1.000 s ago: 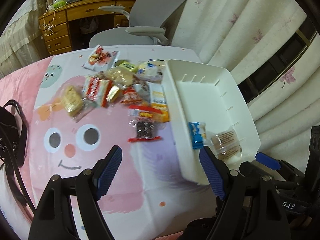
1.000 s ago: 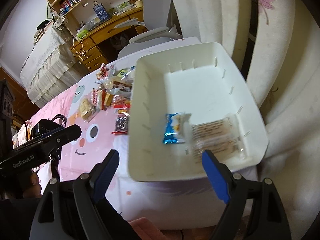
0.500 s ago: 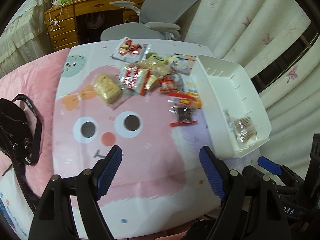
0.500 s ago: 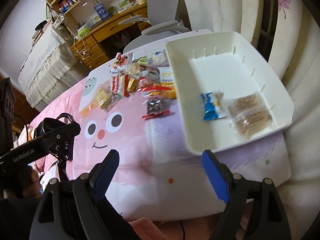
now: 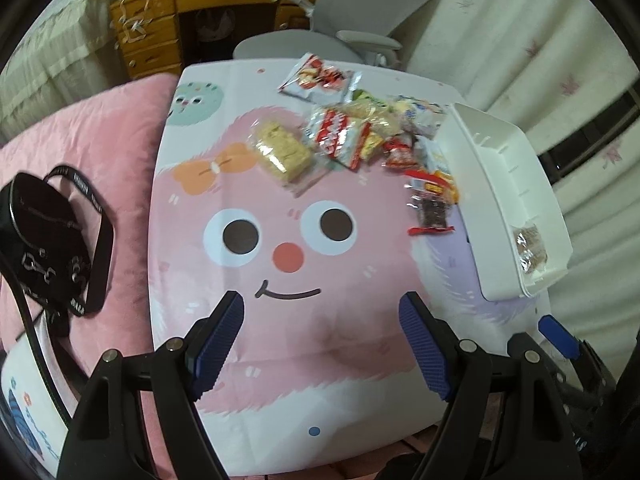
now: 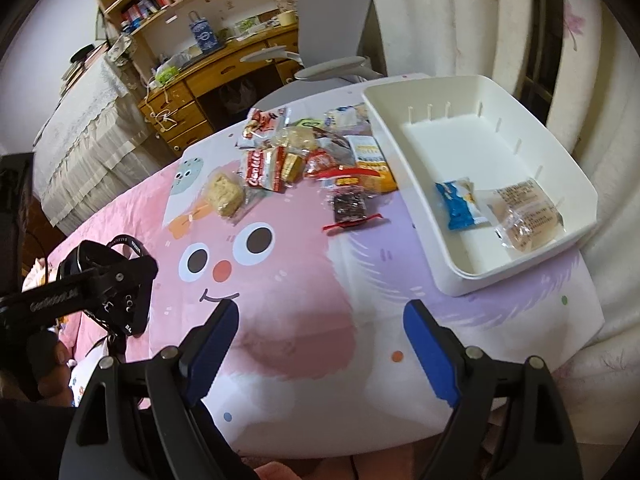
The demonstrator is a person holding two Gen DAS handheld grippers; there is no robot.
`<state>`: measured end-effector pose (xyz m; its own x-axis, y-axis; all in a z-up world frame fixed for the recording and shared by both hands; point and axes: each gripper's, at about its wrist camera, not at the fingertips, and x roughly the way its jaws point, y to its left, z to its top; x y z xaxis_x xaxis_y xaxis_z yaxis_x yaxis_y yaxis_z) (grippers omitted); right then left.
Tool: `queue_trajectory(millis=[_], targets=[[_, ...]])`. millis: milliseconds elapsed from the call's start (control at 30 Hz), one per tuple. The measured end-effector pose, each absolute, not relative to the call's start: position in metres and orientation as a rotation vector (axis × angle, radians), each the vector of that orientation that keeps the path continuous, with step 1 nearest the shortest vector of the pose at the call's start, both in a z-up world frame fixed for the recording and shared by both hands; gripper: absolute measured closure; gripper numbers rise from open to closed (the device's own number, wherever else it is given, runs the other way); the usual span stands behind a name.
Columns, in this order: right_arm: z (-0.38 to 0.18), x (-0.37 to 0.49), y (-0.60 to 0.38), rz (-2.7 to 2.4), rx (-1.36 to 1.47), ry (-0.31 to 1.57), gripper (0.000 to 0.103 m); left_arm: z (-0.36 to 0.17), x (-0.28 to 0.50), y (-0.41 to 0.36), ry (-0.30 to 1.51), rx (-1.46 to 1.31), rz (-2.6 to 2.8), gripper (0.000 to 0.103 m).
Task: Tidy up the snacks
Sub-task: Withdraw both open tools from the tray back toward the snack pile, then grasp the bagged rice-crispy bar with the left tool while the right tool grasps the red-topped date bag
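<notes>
Both tools, the left tool (image 5: 320, 332) and right tool (image 6: 318, 338), have drawn back from the white bin (image 6: 576, 168) with jaws spread and empty, so probably the snack pile (image 6: 312, 164) on the table (image 6: 312, 280) comes next.

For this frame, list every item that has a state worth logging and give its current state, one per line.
left gripper: open, empty
right gripper: open, empty
white bin: upright on the table, two snacks inside
blue packet: lying in the bin
clear-wrapped cake: lying in the bin, beside the blue packet
snack pile: loose on the tablecloth, outside the bin
dark snack packet: sealed, flat on the tablecloth
</notes>
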<state>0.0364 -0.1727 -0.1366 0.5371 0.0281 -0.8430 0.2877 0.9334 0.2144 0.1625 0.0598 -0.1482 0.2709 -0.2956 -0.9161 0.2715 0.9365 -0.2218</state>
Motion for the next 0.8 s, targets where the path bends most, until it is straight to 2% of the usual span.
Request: queue_trajectory(millis=[400, 800], targets=[[-0.159, 0.078, -0.157, -0.192, 0.252, 0.879, 0.018, -0.168, 0.208, 0.061, 1.242, -0.003, -0.285, 0.024], [-0.205, 0.14, -0.169, -0.263, 0.223, 0.897, 0.018, -0.204, 0.283, 0.04, 1.311, -0.059, -0.189, 0.024]])
